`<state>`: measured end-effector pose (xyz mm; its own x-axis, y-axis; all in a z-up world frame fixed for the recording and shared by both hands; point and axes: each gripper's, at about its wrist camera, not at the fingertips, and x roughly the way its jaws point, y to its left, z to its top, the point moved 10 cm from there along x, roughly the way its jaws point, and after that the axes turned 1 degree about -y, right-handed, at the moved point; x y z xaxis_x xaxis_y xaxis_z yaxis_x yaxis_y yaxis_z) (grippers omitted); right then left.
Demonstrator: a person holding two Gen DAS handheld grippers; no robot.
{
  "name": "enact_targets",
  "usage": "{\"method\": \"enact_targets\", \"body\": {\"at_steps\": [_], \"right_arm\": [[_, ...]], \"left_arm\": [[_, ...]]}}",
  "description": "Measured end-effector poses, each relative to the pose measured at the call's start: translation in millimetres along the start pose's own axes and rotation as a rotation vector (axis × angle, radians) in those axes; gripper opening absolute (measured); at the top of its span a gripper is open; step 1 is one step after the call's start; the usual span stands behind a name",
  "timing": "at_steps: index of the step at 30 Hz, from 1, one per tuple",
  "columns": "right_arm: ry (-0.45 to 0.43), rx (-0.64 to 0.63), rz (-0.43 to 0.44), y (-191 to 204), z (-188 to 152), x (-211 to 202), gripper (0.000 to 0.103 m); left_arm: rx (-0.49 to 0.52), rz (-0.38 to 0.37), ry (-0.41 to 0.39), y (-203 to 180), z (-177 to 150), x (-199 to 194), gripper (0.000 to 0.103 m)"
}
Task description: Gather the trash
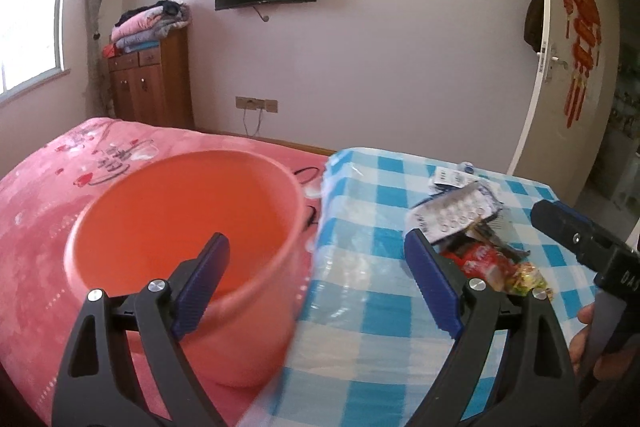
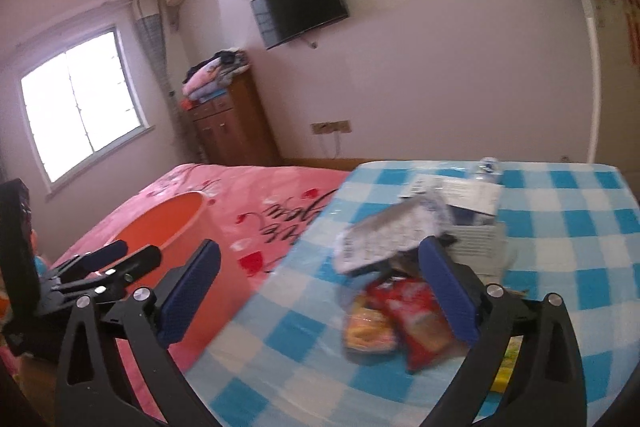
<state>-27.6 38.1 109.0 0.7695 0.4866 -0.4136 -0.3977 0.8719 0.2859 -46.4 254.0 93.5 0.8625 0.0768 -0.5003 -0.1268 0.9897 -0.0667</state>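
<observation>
One checked tablecloth (image 1: 360, 327) beside pink bedspread (image 1: 48, 195)

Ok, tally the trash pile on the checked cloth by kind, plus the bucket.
Blister packs: 1
Red snack wrappers: 1
Yellow snack wrappers: 1
Paper boxes: 1
Plastic bottles: 1
Orange bucket: 1
Total: 6 that show clearly
</observation>
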Motion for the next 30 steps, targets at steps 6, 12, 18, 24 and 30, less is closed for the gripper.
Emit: {"method": "enact_targets", "body": {"at_steps": [6,12,18,24,30], "right_arm": [[-0.013,0.063,-0.018,-35,-12,-13,0.098],[-0.008,0.106,-0.027,-61,-22,-20,0.098],[0.004,0.128,-0.044,-82,-28,-23,0.098],[0.029,0.152,-0.059,-104,-40,-23,0.098],[0.046,0.199,-0.090,-133,-50,-23,0.098]], "left_arm": [[-0.021,-0.041,0.028,-23,-10,7,0.089],[-0.002,-0.047,0.058,-41,-25,17,0.089],[0.023,-0.039,0.077,-55,-34,25,0.089],[0.047,-0.045,0.107,-69,-41,34,0.089],[0.078,-0.057,0.130,-88,-46,40,0.089]]}}
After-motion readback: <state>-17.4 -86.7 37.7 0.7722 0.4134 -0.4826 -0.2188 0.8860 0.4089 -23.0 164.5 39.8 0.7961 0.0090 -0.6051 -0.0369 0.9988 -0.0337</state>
